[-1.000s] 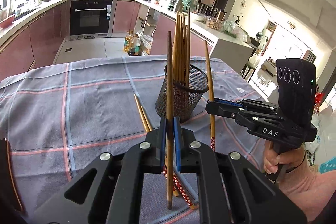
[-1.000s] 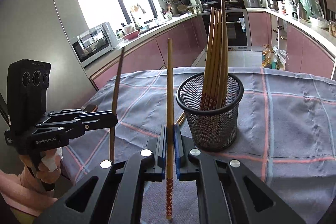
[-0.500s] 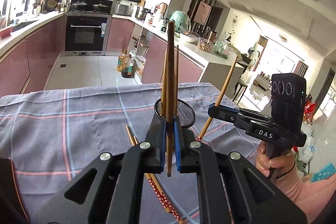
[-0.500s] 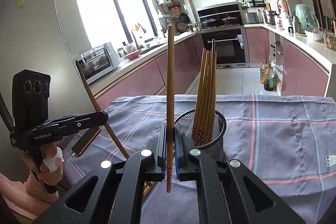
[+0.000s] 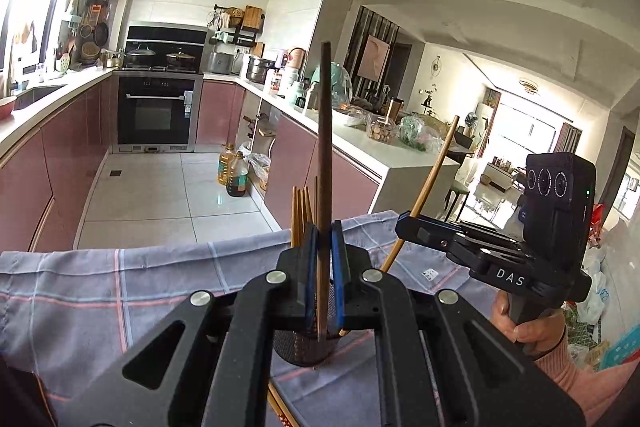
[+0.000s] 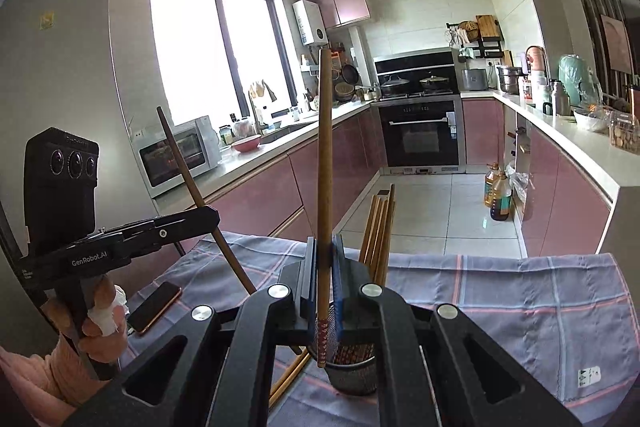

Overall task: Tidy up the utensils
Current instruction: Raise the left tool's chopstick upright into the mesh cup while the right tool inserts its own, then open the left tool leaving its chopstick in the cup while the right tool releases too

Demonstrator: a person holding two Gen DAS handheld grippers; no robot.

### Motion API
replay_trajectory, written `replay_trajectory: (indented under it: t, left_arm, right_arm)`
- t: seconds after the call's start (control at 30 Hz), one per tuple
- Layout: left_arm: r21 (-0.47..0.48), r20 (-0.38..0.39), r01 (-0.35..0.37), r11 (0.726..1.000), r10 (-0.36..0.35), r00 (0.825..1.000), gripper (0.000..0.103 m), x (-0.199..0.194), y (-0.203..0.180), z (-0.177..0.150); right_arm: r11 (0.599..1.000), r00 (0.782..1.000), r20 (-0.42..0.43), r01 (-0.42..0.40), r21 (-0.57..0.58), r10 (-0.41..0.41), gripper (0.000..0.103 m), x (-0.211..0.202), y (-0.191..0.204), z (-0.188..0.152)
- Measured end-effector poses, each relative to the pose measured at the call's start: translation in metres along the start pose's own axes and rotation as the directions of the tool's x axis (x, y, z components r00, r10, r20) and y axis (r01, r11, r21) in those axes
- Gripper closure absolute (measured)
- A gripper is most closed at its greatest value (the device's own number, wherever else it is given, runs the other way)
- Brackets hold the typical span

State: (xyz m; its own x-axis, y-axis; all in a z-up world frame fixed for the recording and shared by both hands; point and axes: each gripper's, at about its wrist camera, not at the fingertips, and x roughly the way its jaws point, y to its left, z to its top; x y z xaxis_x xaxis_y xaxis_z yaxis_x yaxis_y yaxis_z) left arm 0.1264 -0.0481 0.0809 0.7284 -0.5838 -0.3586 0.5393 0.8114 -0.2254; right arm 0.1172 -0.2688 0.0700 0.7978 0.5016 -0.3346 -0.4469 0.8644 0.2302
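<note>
Above the mesh cup (image 6: 352, 371), both grippers clamp a chopstick: left gripper (image 5: 323, 259) pinches a dark chopstick (image 5: 325, 155), right gripper (image 6: 323, 263) grips a patterned chopstick (image 6: 324, 167) upright.

Most of the mesh holder (image 5: 304, 351) sat hidden behind the left gripper (image 5: 323, 267), only its lower wall peeking out! The bundled chopsticks (image 5: 301, 215) vanished behind those fingers too. Over on the right wrist view, the holder's rim was blocked by the right gripper (image 6: 324, 271). Loose chopsticks (image 5: 280, 409) on the cloth ran off the bottom edge. The phone (image 6: 154, 307) was partly covered.
</note>
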Motion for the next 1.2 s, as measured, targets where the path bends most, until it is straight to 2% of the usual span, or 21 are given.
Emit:
replay_trajectory:
  t: [0.1,0.23,0.5,0.8,1.2]
  left_arm:
    - [0.018,0.000,-0.009,1.000,0.009,1.000,0.095,0.007,-0.005,0.006]
    - [0.034,-0.038,-0.033,0.999,0.034,0.999,0.095,0.025,-0.006,0.003]
    - [0.073,-0.149,-0.045,0.996,0.055,0.987,0.095,0.050,-0.007,-0.010]
    - [0.091,-0.230,-0.044,0.995,0.064,0.971,0.095,0.068,-0.007,-0.024]
    - [0.082,-0.309,-0.070,0.994,0.092,0.947,0.095,0.104,-0.004,-0.022]
  right_arm:
    - [1.000,1.000,0.002,0.010,-0.001,-0.010,0.097,0.007,-0.004,0.004]
    - [1.000,0.999,-0.025,0.025,-0.004,-0.025,0.097,0.020,-0.006,0.002]
    - [0.999,0.991,-0.127,0.042,0.001,-0.041,0.097,0.052,-0.010,-0.019]
    - [0.998,0.970,-0.240,0.052,0.025,-0.044,0.097,0.082,-0.013,-0.037]
    - [0.995,0.964,-0.258,0.084,0.051,-0.068,0.096,0.099,-0.019,-0.039]
